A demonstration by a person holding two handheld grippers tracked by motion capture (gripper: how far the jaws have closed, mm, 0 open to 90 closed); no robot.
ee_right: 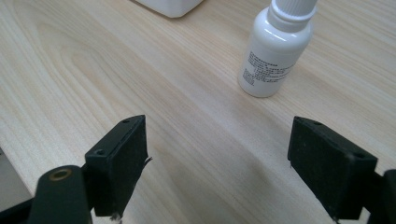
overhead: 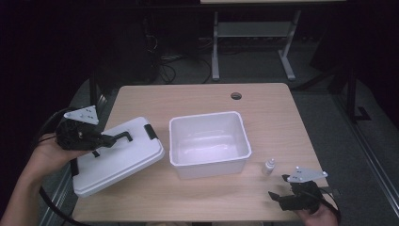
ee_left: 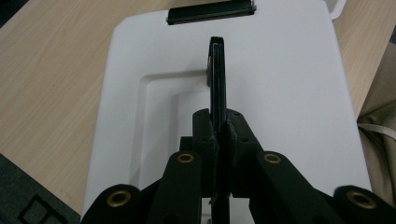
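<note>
Pale wood grain covers the table [overhead: 197, 101], which stands in a dim room with a grey floor and the metal legs of another desk behind it. On the table's left part lies a white lid [overhead: 117, 157], flat side up, its long axis running from the near left corner toward the middle; one edge overhangs the table's left side. A black handle [ee_left: 217, 79] stands up from the lid's recessed centre, and the left gripper [overhead: 109, 139] has its jaws clamped tight on that handle, edge-on between the pads. A black latch [ee_left: 210, 12] sits on the lid's far short edge. Just beside the lid, to its right, stands an open white tub [overhead: 209, 141], nothing visible inside. Near the tub's right front corner a small white bottle [ee_right: 275, 51] stands upright, cap up; its label carries fine print too small to read. The right gripper [ee_right: 217, 158] points at the bottle from close by, jaws spread wide with bare tabletop between them.
</note>
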